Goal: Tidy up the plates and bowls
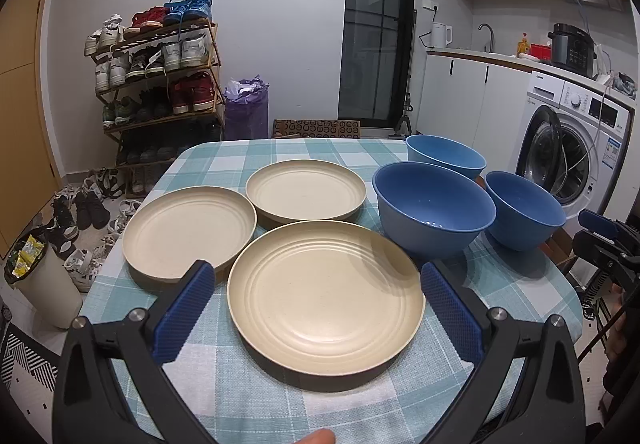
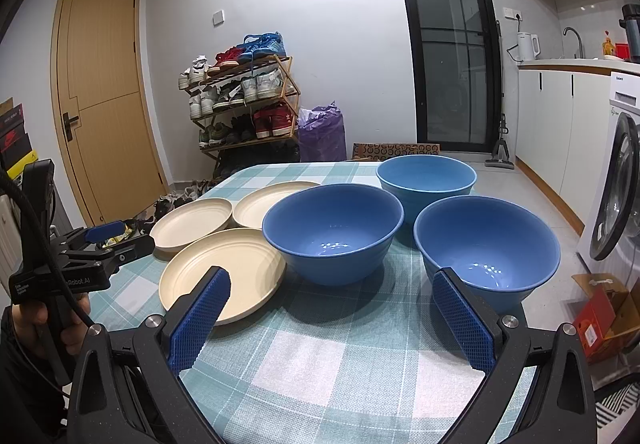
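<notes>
Both claws are hanging wide apart and empty above the near edge of the table with the teal-and-white checked cloth. The left gripper is framing the nearest round cream plastic plate; two more cream plates are lying behind it, seemingly touching. The right gripper is facing three round blue plastic bowls on the right. The far bowl is sitting near the far-right edge, so a careless nudge could be tipping it off.
</notes>
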Motion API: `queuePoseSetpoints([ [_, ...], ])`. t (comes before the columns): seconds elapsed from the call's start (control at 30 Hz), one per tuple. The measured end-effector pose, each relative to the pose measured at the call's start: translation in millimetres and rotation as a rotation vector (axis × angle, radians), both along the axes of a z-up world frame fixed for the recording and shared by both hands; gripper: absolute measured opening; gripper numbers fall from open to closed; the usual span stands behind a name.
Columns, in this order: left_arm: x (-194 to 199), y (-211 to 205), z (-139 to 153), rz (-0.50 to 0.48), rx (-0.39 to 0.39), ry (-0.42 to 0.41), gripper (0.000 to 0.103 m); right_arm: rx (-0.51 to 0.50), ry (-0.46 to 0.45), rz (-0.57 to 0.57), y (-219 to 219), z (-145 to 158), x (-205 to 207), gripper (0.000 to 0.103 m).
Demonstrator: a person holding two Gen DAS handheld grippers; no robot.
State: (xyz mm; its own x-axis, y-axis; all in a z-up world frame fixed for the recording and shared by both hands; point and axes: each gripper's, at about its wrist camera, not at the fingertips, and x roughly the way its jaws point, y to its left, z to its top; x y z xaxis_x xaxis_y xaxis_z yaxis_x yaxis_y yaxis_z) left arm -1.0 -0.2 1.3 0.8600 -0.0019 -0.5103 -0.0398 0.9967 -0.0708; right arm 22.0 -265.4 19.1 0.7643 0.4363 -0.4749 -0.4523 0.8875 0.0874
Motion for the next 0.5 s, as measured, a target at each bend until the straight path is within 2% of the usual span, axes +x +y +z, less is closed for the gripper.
queuePoseSetpoints([
  [0.5, -0.4, 2.5, -0.2, 0.000, -0.003, 0.001, 0.103, 0.000, 0.000, 0.000, 0.2, 0.4, -0.4, 0.103],
])
